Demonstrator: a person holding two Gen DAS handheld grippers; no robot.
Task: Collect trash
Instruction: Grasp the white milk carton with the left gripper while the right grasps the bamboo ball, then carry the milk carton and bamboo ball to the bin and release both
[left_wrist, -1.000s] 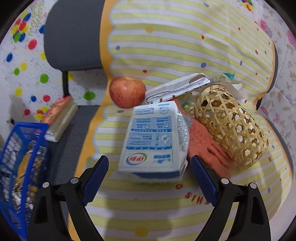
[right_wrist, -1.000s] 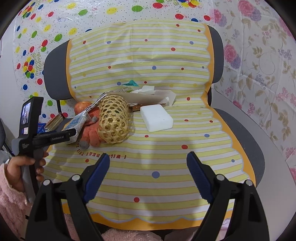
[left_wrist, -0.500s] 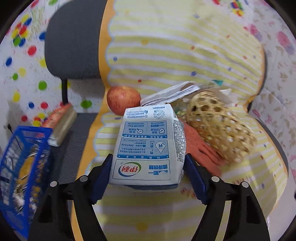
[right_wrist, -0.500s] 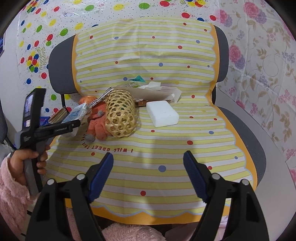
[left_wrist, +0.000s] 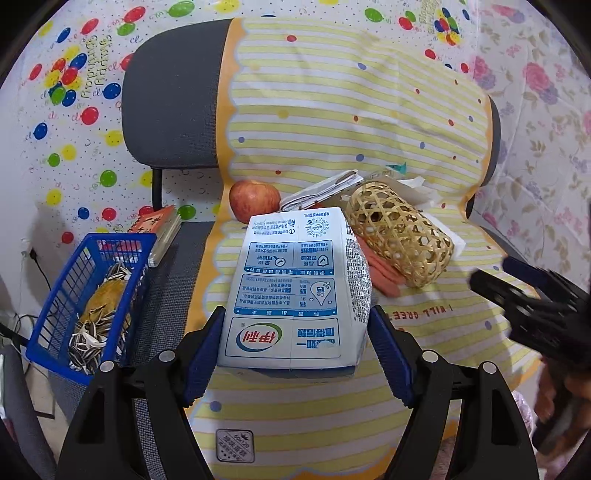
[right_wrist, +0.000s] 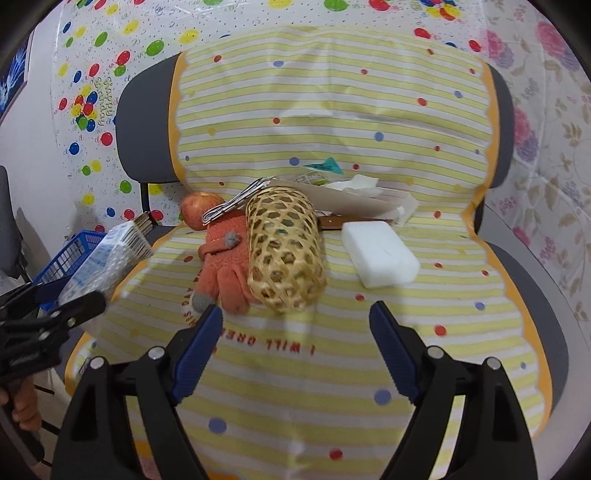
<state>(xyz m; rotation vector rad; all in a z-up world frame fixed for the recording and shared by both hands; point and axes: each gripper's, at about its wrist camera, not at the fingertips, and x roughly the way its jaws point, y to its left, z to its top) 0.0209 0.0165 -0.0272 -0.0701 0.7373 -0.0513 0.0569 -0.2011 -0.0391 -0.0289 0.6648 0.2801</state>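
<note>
We have the milk carton (left_wrist: 295, 291) clamped between the jaws of our left gripper (left_wrist: 295, 347), lifted clear of the striped chair cover (left_wrist: 332, 110). To the left of those jaws sits the blue basket (left_wrist: 55, 295), already holding sunflower seed shells (left_wrist: 88, 339) and what looks like a peel, so some trash seems collected. The carton is not yet in it. Our right gripper (right_wrist: 295, 343) hovers with jaws wide and empty. Ahead of them lie crumpled paper (right_wrist: 358, 184) and wrappers behind the woven bamboo basket (right_wrist: 284, 251), probably still to gather; the apple (right_wrist: 199, 210), orange glove (right_wrist: 225, 266) and white sponge (right_wrist: 380, 254) likely stay.
</note>
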